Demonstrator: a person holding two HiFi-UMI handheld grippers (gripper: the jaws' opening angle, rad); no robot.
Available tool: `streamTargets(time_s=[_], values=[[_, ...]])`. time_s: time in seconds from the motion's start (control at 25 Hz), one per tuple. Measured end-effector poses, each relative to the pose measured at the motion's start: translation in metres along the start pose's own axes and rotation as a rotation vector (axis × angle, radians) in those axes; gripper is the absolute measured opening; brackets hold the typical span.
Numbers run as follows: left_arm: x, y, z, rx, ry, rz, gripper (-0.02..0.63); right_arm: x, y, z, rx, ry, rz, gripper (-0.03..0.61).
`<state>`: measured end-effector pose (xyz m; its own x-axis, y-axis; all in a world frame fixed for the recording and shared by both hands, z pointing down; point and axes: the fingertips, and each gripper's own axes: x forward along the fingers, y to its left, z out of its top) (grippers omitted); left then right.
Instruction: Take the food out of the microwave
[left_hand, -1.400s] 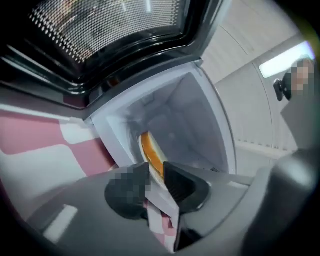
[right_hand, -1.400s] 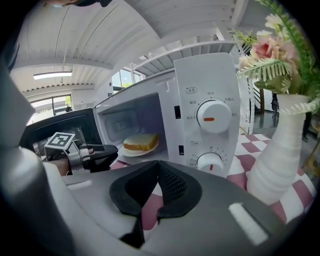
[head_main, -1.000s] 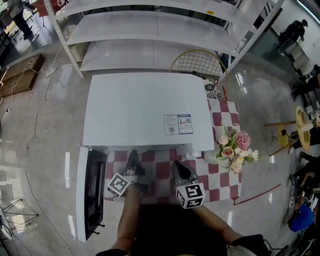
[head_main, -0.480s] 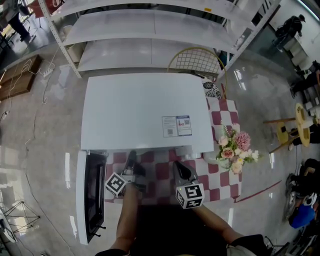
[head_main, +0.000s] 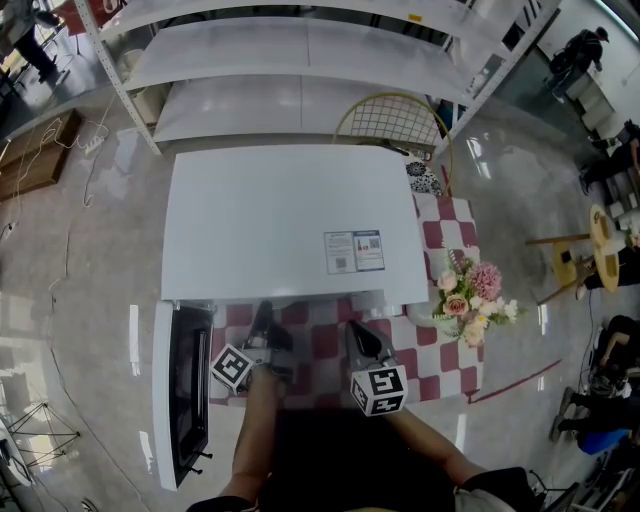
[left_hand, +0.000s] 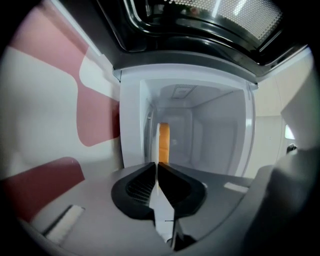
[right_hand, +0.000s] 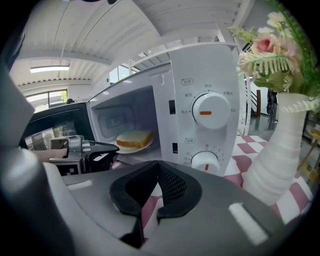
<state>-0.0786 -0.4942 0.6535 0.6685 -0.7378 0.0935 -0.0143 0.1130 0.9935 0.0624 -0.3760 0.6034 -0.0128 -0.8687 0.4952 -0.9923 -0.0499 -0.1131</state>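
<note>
While the bread (right_hand: 134, 138) sits on its plate (right_hand: 144, 146) inside the microwave (right_hand: 220, 65), my left gripper (left_hand: 157, 166) has just closed on the plate rim. My right gripper (right_hand: 159, 164) is closed and empty. Next I pull the plate straight out, kept level.

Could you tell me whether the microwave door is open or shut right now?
Open: the door stands swung out left of the microwave, and bread on its plate shows inside.

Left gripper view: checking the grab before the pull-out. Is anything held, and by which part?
The left gripper, its jaws just closed, pinches the white plate by its near rim; the bread lies on the plate.
</note>
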Motion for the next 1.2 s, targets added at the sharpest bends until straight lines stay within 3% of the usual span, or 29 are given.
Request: streamTargets(time_s=[0.2, 0.44, 0.76, 0.92, 1.2], values=[[0.004, -0.013, -0.003, 0.004, 0.013, -0.036, 0.012, 0.000, 0.002, -0.001, -0.005, 0.000, 0.008, 0.002], [0.001, -0.007, -0.002, 0.037, 0.008, -0.019, 0.015, -0.002, 0.001, -0.002, -0.006, -0.006, 0.012, 0.002], [0.000, -0.014, -0.005, 0.015, 0.003, -0.039, 0.015, -0.005, -0.001, 0.000, -0.001, -0.016, 0.015, 0.002], [-0.006, -0.005, -0.007, 0.059, 0.017, -0.017, 0.017, -0.007, -0.003, 0.002, 0.001, -0.029, 0.016, 0.002], [-0.018, -0.022, -0.017, 0.019, -0.009, -0.057, 0.017, -0.017, 0.001, 0.005, 0.002, -0.047, 0.052, 0.002]])
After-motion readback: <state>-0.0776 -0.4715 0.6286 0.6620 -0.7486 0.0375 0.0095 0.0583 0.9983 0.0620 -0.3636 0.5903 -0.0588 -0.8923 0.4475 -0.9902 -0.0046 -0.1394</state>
